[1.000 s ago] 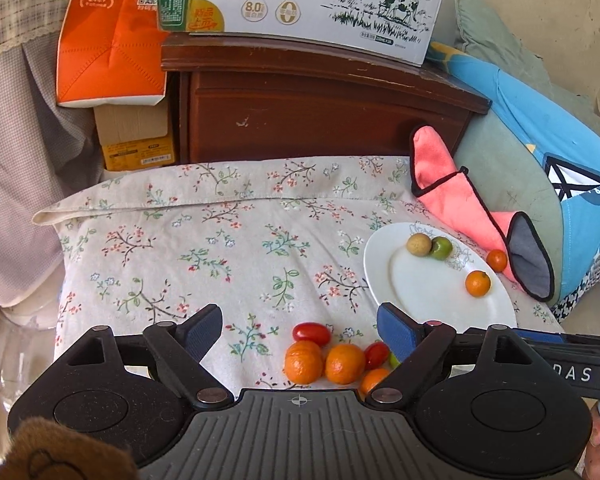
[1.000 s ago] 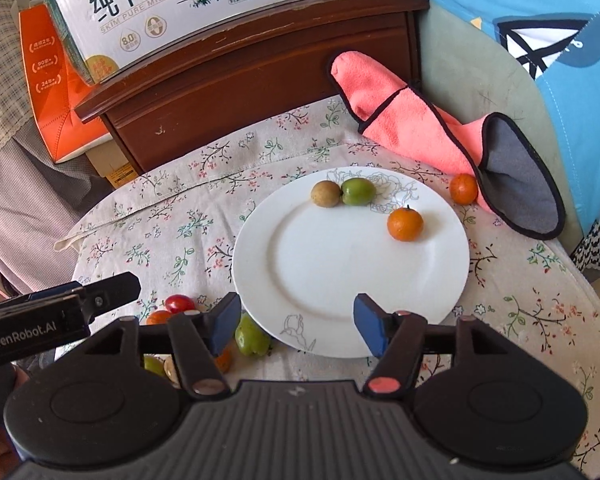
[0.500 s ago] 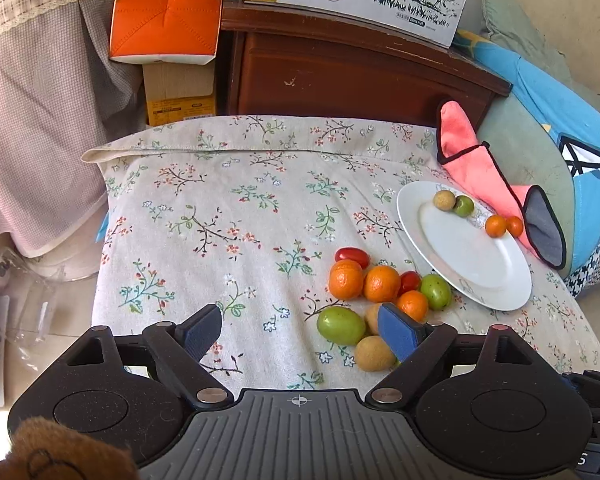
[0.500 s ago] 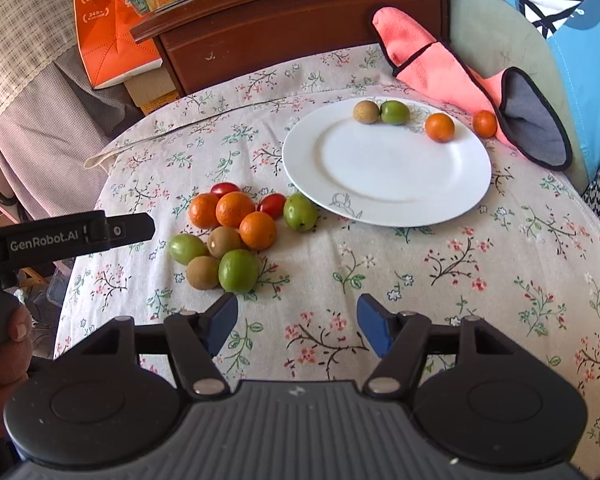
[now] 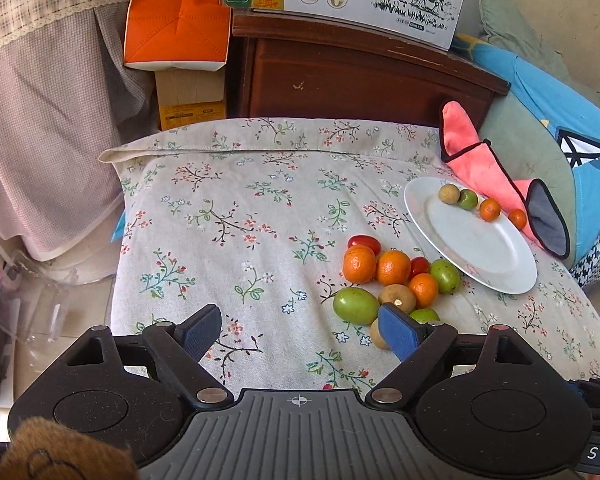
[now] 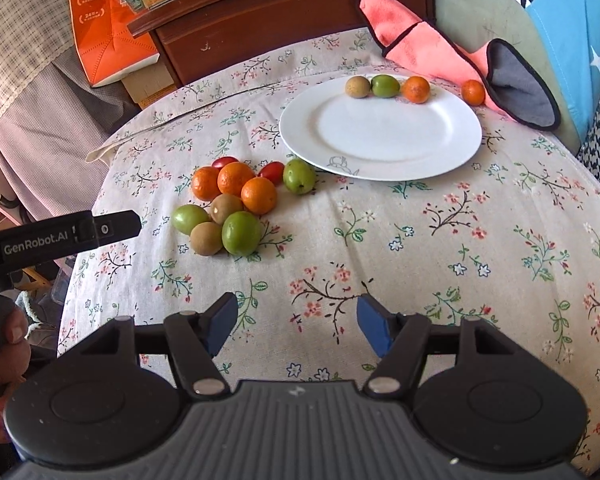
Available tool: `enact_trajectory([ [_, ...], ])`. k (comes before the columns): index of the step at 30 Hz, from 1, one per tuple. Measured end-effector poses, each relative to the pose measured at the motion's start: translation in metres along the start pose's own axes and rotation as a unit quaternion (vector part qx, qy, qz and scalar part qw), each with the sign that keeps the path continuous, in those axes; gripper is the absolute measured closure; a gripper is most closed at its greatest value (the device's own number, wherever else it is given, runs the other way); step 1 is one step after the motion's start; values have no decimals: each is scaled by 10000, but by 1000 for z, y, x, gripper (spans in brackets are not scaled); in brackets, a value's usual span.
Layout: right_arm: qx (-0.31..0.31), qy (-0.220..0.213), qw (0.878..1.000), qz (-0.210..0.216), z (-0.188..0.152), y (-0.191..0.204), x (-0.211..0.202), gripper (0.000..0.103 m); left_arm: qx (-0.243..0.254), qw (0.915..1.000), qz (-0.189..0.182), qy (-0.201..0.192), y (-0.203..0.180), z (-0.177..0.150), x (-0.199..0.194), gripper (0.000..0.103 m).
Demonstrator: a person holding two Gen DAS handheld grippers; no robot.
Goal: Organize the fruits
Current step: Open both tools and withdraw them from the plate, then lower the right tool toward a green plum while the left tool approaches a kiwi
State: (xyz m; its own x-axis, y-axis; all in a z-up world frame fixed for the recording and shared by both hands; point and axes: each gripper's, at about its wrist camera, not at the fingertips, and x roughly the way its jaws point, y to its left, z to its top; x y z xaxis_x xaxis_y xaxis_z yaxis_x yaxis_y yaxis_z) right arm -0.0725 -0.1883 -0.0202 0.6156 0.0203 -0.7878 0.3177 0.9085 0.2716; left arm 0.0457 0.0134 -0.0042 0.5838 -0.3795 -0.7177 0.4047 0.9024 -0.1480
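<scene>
Both tools have drawn back from the fruit and the plate. A second ago the left tool [image 5: 300, 330] stood close over the fruit pile [image 5: 396, 280], only part of which showed between its jaws. The whole pile now lies ahead of it and beside its right fingertip [image 5: 398, 330], which overlaps the nearest brown fruit [image 5: 378, 334]. The right tool [image 6: 296, 322] was at the near rim of the white plate [image 6: 380, 160]. The plate now sits well ahead of it, with bare floral cloth [image 6: 340, 248] between the jaws. The right tool's jaws stand slightly wider than a second ago. No fruit has shifted.
</scene>
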Motion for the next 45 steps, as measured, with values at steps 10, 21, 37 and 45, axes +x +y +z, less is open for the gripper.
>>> enact_trajectory([
  [10,142,-141,9998,76,-6,-4,-4,36,83,9999,-35,-76,3,-2,-5,16],
  [21,69,-441,9984,343,-2,4,0,49,-200,9997,84,-110,24,-3,-6,17],
  [37,-230,-513,9974,459,16,18,43,64,-505,9987,-35,70,19,-4,10,17],
  [45,-119,-533,9968,584,20,15,54,63,-549,9983,-144,149,9,-5,24,17],
])
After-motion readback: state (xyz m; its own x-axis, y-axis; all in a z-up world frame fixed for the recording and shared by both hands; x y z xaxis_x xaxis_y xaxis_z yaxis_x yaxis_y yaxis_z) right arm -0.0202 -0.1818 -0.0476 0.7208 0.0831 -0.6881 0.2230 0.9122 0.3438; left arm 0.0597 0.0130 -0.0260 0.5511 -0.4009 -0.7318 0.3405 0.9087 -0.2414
